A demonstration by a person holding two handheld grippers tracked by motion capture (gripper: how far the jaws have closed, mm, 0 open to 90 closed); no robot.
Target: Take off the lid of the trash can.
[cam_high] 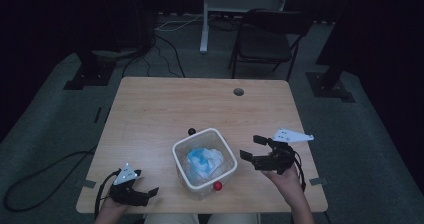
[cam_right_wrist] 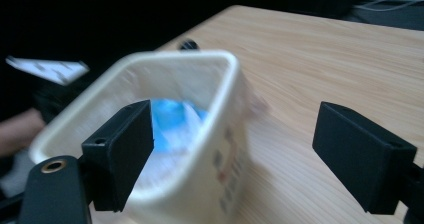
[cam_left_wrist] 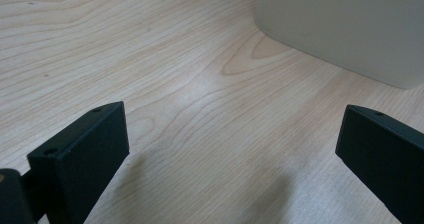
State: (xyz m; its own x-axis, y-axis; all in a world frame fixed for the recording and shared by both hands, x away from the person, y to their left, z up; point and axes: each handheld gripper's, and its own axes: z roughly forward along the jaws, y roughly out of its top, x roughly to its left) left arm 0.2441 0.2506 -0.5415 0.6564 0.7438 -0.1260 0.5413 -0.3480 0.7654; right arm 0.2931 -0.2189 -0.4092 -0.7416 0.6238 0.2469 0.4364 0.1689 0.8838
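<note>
A white translucent tub (cam_high: 227, 151) stands at the front middle of the wooden table (cam_high: 150, 114), with crumpled blue and white material (cam_high: 202, 160) inside. A small black ball (cam_high: 191, 131) lies just behind it, and a red ball (cam_high: 217, 186) rests at its front right corner. My right gripper (cam_high: 253, 147) is open just right of the tub, jaws pointing at it. In the right gripper view the gripper (cam_right_wrist: 240, 154) has the tub's near corner (cam_right_wrist: 220, 174) blurred between its jaws, and the blue material (cam_right_wrist: 170, 116) shows. My left gripper (cam_high: 150, 194) is open and empty near the front left edge. Its own view shows the gripper (cam_left_wrist: 230, 149) over bare wood and the tub wall (cam_left_wrist: 350, 29).
A round cable hole (cam_high: 238, 91) sits near the table's far edge. Behind the table stand a dark folding chair (cam_high: 265, 39) and a white stand leg (cam_high: 204, 24). Cables (cam_high: 165, 39) run over the grey floor. The room around is dark.
</note>
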